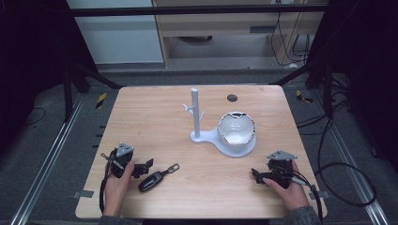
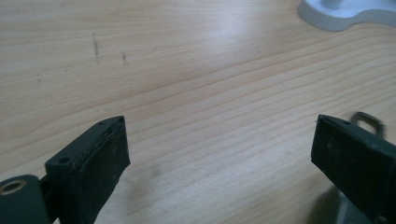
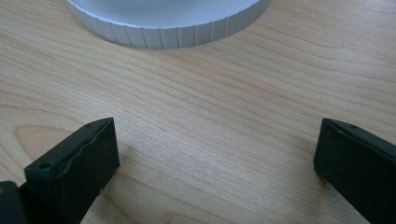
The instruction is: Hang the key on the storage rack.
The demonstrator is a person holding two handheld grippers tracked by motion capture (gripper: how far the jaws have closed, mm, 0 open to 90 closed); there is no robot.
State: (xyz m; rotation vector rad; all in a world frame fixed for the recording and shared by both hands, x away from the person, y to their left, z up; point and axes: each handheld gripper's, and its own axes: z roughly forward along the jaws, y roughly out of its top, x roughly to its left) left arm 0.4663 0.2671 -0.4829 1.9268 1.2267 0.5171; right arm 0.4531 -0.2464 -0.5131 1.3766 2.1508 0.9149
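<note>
Now | left hand-held gripper spread (empty) | car key just beside, right.

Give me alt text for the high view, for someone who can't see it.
A person's hands rest two open grippers, left gripper and right gripper, on a wooden table, a black car key fob lying beside the left one. Farther back stands a grey stand with pegs and a dish.

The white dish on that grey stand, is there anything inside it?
The white dish on the grey stand looks empty: just a pale, shiny interior with a dark chipped-looking rim. The underside, where it meets the stand, is hidden.
</note>
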